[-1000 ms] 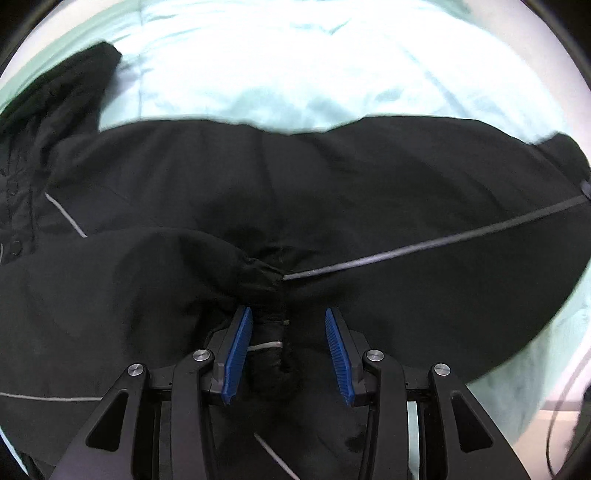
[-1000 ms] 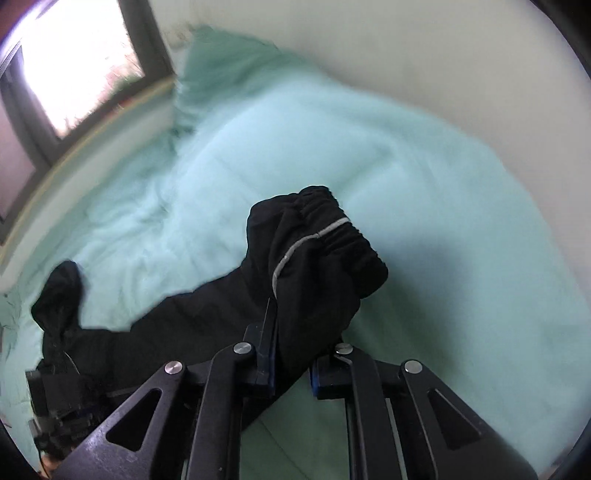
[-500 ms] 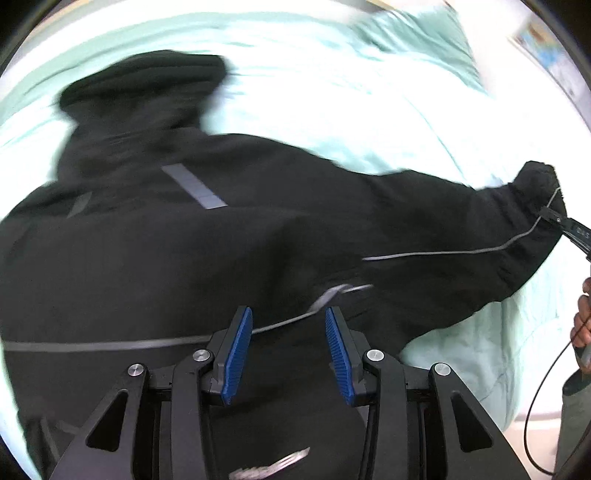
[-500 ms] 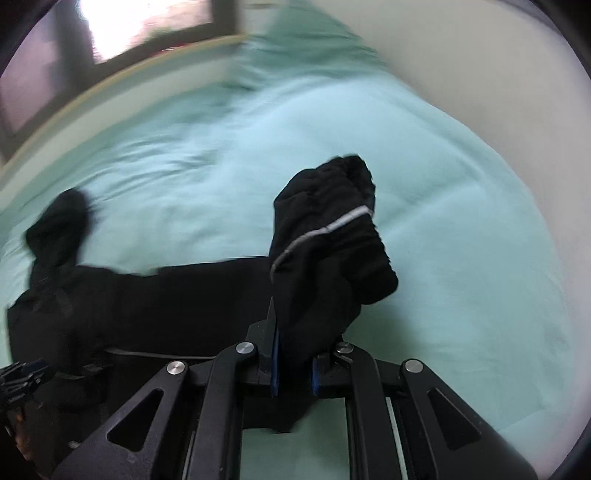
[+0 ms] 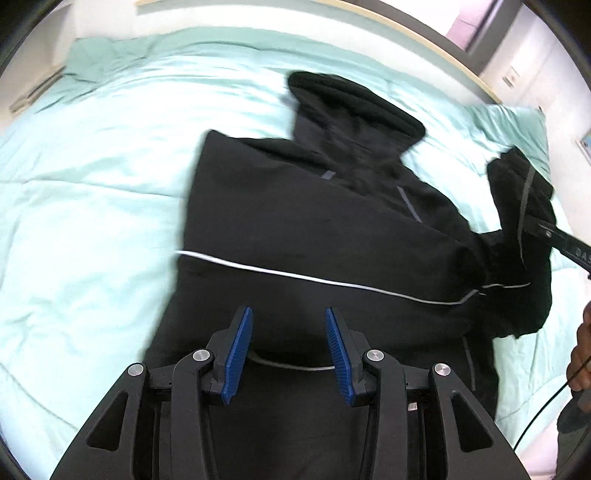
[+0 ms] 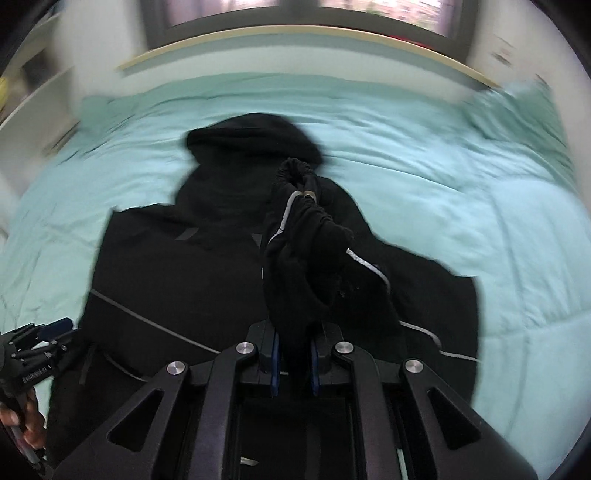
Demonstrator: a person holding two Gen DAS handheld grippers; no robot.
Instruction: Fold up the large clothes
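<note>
A black hooded jacket (image 5: 314, 236) with thin white piping lies spread on the mint-green bed, hood (image 5: 354, 107) pointing away. My left gripper (image 5: 288, 354) is open and empty, hovering over the jacket's lower body. My right gripper (image 6: 293, 363) is shut on the jacket's right sleeve (image 6: 310, 258), holding its elastic cuff (image 6: 295, 173) lifted above the jacket body (image 6: 177, 280). In the left wrist view that sleeve (image 5: 524, 229) hangs raised at the far right, pinched by the right gripper's fingers (image 5: 569, 247).
The mint-green duvet (image 5: 92, 192) covers the bed all around the jacket. A wooden ledge (image 6: 295, 35) and a window run behind the bed. A pillow (image 6: 517, 107) lies at the back right. The left gripper (image 6: 33, 354) and a hand show at the lower left of the right wrist view.
My left gripper let go of the left cuff and pulled back above the jacket. My right gripper swung the held sleeve from out over the bed in over the jacket body.
</note>
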